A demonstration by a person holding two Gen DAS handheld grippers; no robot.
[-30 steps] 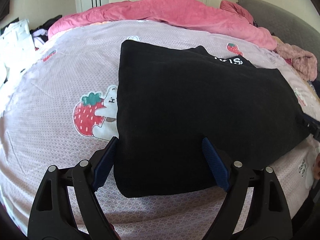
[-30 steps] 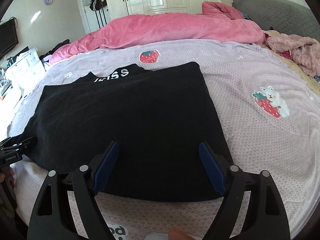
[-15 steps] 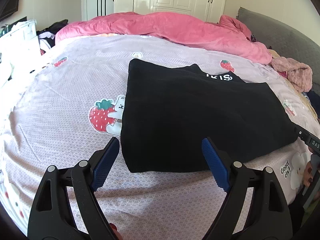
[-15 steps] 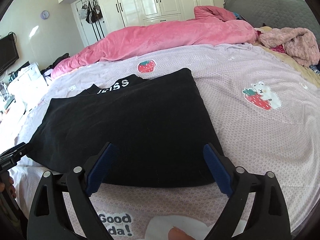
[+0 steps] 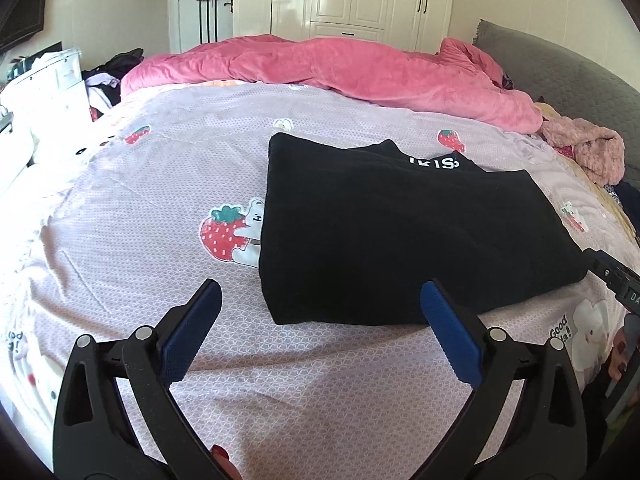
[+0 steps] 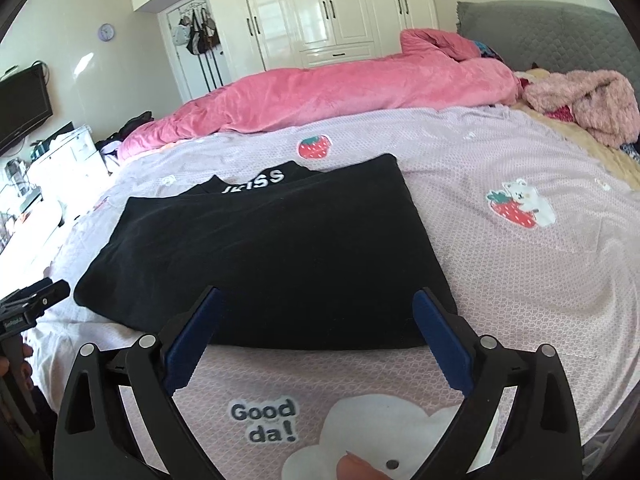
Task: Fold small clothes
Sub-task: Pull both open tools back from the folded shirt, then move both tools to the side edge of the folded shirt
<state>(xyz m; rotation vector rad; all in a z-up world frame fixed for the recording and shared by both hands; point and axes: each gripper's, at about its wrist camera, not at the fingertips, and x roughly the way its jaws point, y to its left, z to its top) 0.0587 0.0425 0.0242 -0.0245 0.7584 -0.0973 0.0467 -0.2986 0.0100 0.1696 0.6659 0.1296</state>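
Note:
A black garment [image 5: 392, 232] with white lettering lies folded flat on the lilac bedsheet [image 5: 140, 208]. It also shows in the right wrist view [image 6: 280, 256]. My left gripper [image 5: 320, 300] is open and empty, held back from the garment's near left corner. My right gripper [image 6: 316, 308] is open and empty, just short of the garment's near edge. The right gripper shows at the right edge of the left wrist view [image 5: 612, 276]. The left gripper shows at the left edge of the right wrist view [image 6: 32, 304].
A pink duvet [image 5: 340, 68] is bunched along the far side of the bed. A fluffy pink garment [image 6: 588, 104] lies at the far right near the grey headboard [image 6: 540, 28]. White wardrobes [image 6: 328, 8] stand behind. White furniture [image 5: 44, 80] stands left of the bed.
Both grippers have pulled back and up from the garment, which now lies free on the sheet. The garment has not moved.

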